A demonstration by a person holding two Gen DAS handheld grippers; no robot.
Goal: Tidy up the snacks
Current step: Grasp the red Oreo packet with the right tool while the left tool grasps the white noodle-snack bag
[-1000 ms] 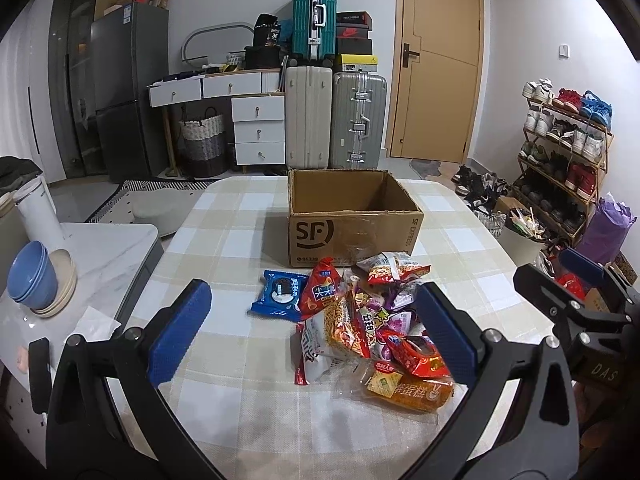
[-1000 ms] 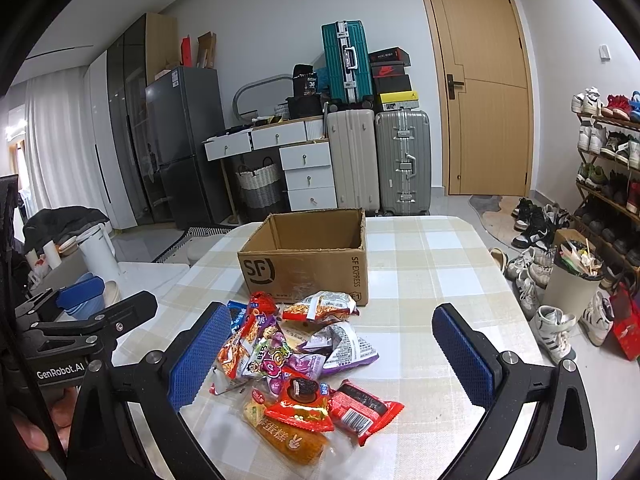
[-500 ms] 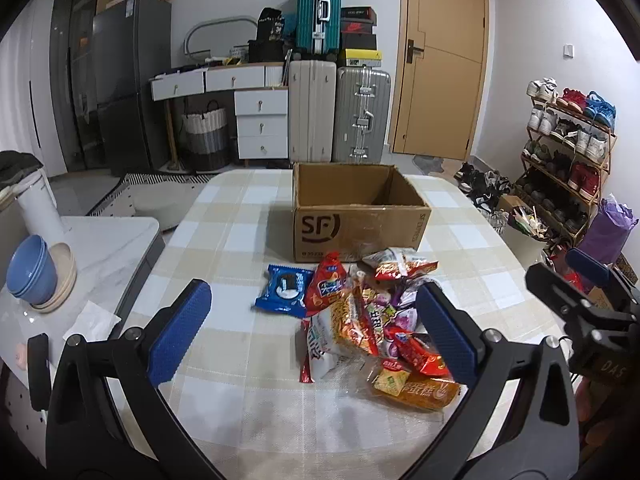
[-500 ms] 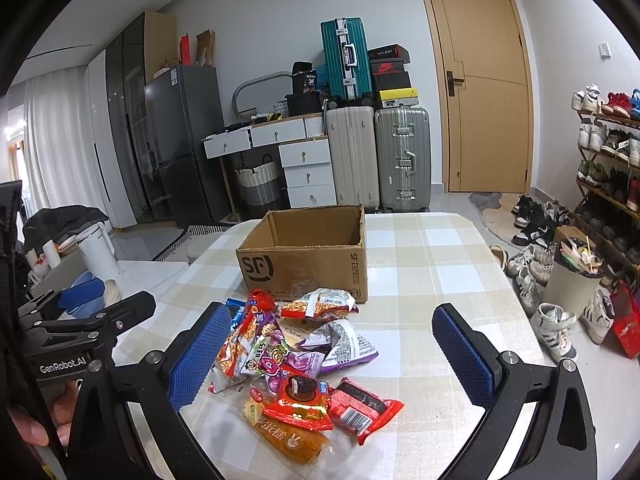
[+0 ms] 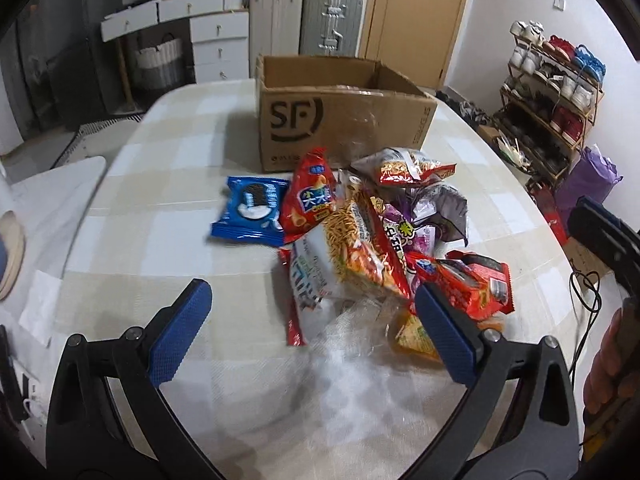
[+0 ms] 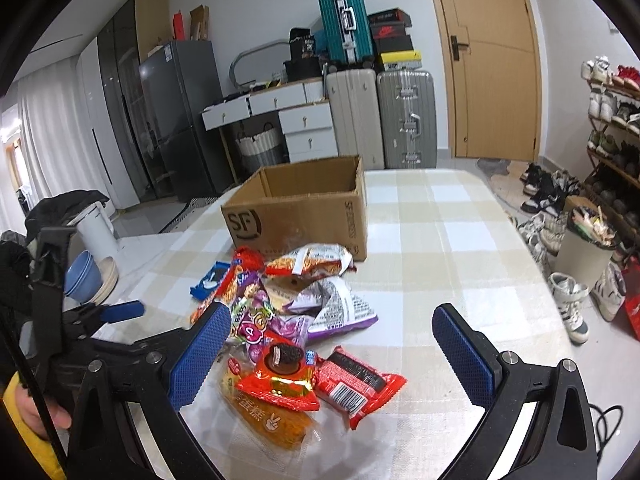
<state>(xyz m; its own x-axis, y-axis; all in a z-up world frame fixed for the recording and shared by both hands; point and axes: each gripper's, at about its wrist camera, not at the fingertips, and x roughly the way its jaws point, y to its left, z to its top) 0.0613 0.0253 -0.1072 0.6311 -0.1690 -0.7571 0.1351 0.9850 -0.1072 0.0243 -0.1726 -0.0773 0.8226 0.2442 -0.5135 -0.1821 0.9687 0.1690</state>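
Observation:
Several snack packets lie in a heap (image 5: 372, 240) (image 6: 296, 320) on the checked tablecloth, in front of an open brown cardboard box (image 5: 340, 120) (image 6: 304, 216) marked SF. A blue cookie packet (image 5: 252, 210) lies at the heap's left edge, beside a red chip bag (image 5: 312, 200). My left gripper (image 5: 312, 328) hovers open just short of the heap, with a noodle snack pack (image 5: 352, 256) ahead of its fingers. My right gripper (image 6: 332, 356) is open above red packets (image 6: 356, 380) and an orange packet (image 6: 268, 416) at the heap's near side. Neither holds anything.
The table (image 6: 440, 240) ends at a rounded edge on the right, with a shoe rack (image 5: 548, 96), loose shoes and a bin (image 6: 584, 248) beyond. A white side table with blue bowls (image 6: 82, 276) stands to the left. Suitcases (image 6: 380, 112) and drawers line the back wall.
The left gripper has dropped lower and moved forward, close to the snack heap, tilting down. The right gripper has eased slightly forward. Both stay open.

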